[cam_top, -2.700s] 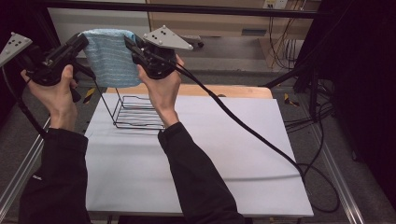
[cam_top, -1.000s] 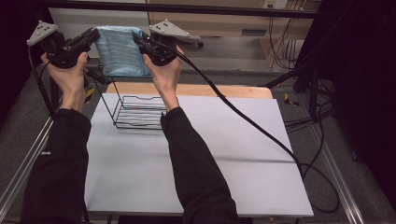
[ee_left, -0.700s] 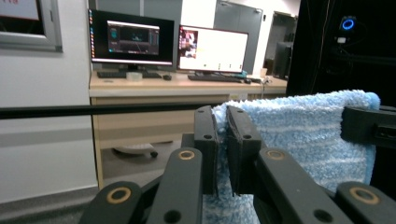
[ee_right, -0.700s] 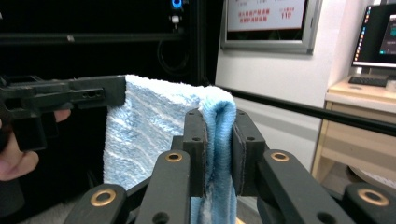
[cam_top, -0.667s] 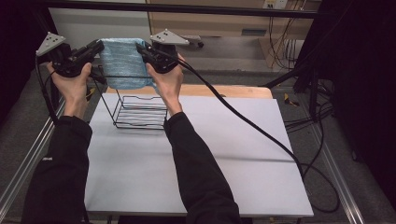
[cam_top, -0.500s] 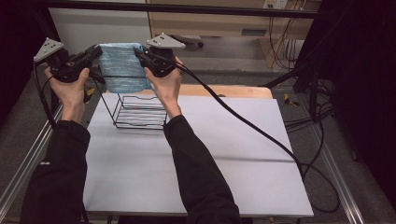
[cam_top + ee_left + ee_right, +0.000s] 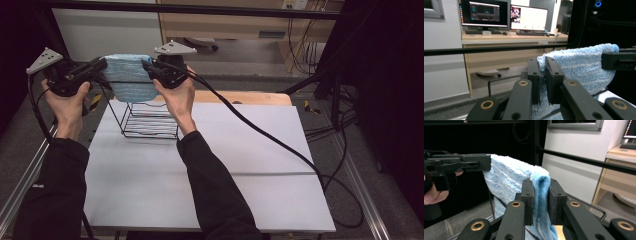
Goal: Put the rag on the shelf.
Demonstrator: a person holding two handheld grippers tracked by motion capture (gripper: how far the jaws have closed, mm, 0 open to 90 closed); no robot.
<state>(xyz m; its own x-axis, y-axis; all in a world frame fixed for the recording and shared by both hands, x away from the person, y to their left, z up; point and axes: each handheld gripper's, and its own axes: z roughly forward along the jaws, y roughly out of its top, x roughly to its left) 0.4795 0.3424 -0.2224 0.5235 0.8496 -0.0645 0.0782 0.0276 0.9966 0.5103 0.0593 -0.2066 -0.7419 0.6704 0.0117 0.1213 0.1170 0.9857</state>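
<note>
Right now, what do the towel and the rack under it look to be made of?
Towel: light blue, seemingly terry or microfibre; fuzzy looped pile, faint stripes, and it sags softly between the left gripper and right gripper. Rack: thin dark wire, likely metal with a black coating; the rods are slim, rigid and evenly bent.

A: What lies around the work?
B: A white table (image 7: 240,165) with a wooden strip along its far edge (image 7: 255,97).
A: And beyond?
B: A wooden desk (image 7: 506,37) carrying two lit monitors (image 7: 484,12), with black cables (image 7: 340,130) on the grey floor.
</note>
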